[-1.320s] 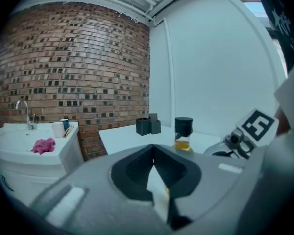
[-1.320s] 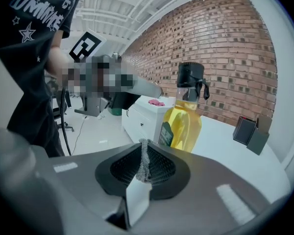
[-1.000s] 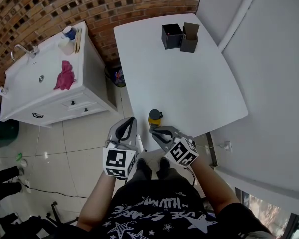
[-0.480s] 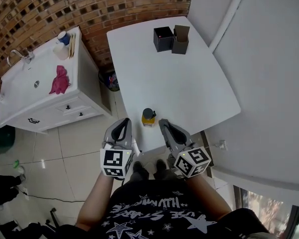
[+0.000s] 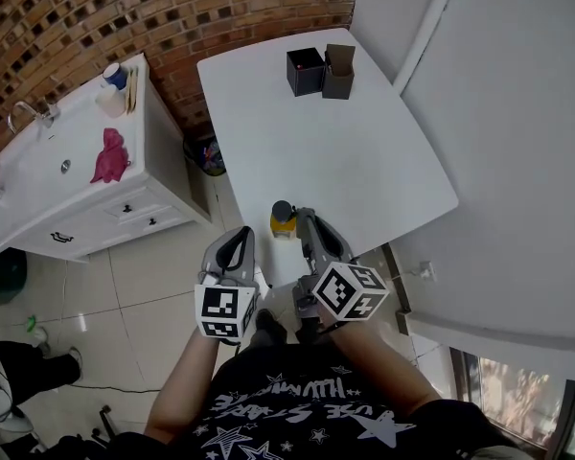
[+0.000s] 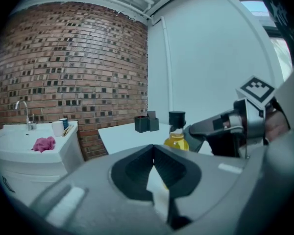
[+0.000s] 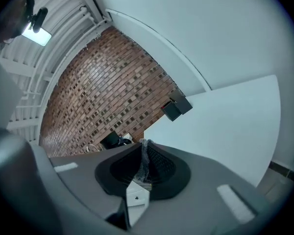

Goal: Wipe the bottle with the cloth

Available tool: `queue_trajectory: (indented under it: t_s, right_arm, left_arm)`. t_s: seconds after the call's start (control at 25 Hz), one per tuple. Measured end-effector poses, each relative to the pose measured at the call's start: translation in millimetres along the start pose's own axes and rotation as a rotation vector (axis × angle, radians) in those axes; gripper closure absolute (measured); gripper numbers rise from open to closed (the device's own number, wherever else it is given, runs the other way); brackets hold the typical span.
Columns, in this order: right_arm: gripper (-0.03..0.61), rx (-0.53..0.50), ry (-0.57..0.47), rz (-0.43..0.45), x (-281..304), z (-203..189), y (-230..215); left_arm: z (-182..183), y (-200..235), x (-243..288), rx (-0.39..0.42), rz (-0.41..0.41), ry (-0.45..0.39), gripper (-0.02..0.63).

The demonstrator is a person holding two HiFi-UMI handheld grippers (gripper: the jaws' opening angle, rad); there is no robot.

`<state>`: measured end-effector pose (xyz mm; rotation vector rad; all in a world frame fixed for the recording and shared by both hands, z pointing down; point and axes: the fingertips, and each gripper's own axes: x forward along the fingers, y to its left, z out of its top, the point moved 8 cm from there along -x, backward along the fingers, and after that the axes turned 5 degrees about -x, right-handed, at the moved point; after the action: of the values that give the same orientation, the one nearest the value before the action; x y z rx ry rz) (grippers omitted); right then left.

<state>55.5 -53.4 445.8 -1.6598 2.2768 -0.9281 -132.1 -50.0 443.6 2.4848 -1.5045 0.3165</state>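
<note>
Bottle (image 5: 284, 218), yellow with a black cap, sits right at the near edge of the white table (image 5: 364, 142), about 7 o'clock on the top. What's new: the person's right claw (image 5: 305, 220) rolled over, lifted and backed off a bit. Now its tip is just beside the bottle at 3 o'clock, jaws pressed together on nothing. Left claw (image 5: 241, 235) hasn't budged, also closed and empty. Pink cloth (image 5: 107, 155) is still on the sink cabinet (image 5: 38, 195), roughly 10 o'clock from the bottle, so wiping looks like it hasn't started. Count, big to small: one table, one sink cabinet, two claws, two dark boxes (image 5: 306, 70) at the table's 12 o'clock, one cloth, one bottle.
</note>
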Motion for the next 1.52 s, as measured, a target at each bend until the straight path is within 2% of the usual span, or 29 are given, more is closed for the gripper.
queue_trajectory:
  t_s: [0.24,0.52,0.76,1.0,1.24,1.32,1.36,1.52]
  right_arm:
    - [0.541,0.002,0.022,-0.032,0.5,-11.8,-2.5]
    - [0.541,0.007,0.075,-0.083,10.1,-36.2,-20.8]
    - [0.541,0.019,0.119,-0.094,17.9,-51.1,-33.2]
    - [0.541,-0.013,0.189,-0.105,25.5,-64.2,-45.2]
    - [0.541,-0.094,0.181,-0.099,17.8,-54.4,-48.3]
    - [0.541,-0.114,0.174,-0.084,13.5,-48.8,-49.0]
    - [0.541,-0.121,0.170,-0.080,11.1,-46.0,-49.6]
    - [0.541,-0.144,0.160,-0.072,2.3,-36.6,-54.2]
  left_arm:
    - [3.4,4.8,-1.6,-0.016,-0.011,0.010,0.610]
    - [-7.6,6.3,-0.2,0.003,-0.025,0.022,0.611]
    - [-16.2,2.9,1.5,-0.001,-0.035,0.047,0.609]
    - [-23.0,-6.8,5.2,-0.020,-0.043,0.069,0.610]
    - [-29.5,-25.0,9.3,-0.047,-0.022,0.070,0.607]
    - [-32.4,-33.8,11.5,-0.061,-0.021,0.076,0.409]
    - [-33.3,-38.1,12.6,-0.064,-0.014,0.079,0.369]
    - [-34.5,-50.4,21.6,-0.063,0.054,0.080,0.283]
